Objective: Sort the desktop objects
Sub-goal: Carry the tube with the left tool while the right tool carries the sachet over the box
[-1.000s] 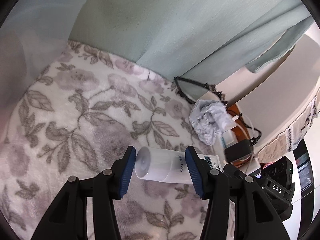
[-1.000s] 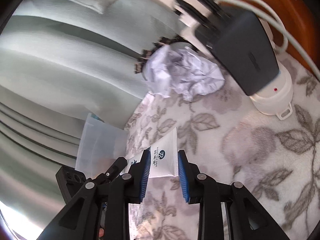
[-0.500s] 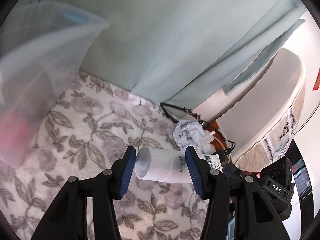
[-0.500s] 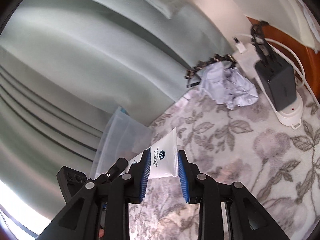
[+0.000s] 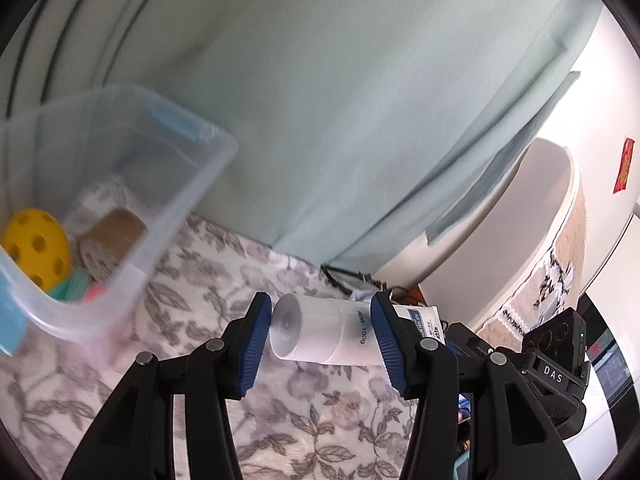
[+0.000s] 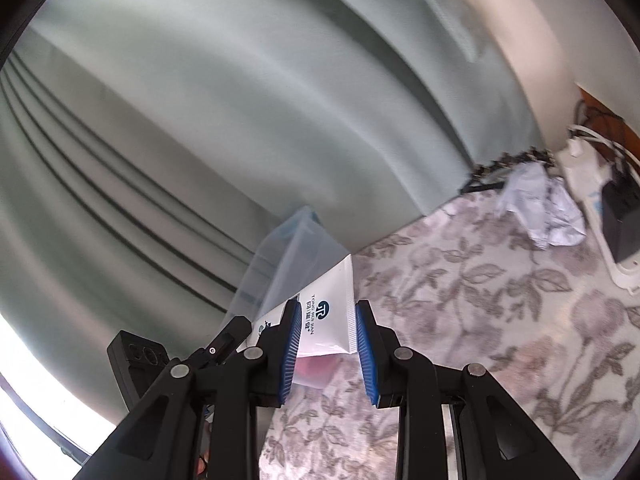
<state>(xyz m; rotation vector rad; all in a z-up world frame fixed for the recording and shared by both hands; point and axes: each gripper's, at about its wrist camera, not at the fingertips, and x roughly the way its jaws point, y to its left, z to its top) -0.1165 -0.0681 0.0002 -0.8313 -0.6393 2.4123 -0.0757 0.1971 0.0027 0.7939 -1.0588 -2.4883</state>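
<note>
Both jaws were clamped on one tube (image 5: 320,334): left gripper (image 5: 320,336) across the cap end, right gripper (image 6: 326,340) on the flat tail. With the bin (image 5: 192,208) ahead-left of the left jaws, I judged both should release together over it.

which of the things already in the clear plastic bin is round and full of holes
The yellow perforated plastic ball at the clear plastic bin's left side. The brown tape roll beside it is a flat-faced cylinder without holes.

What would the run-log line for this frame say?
left gripper: shut on tube cap | right gripper: shut on tube | bin: holds yellow ball, tape roll
</note>
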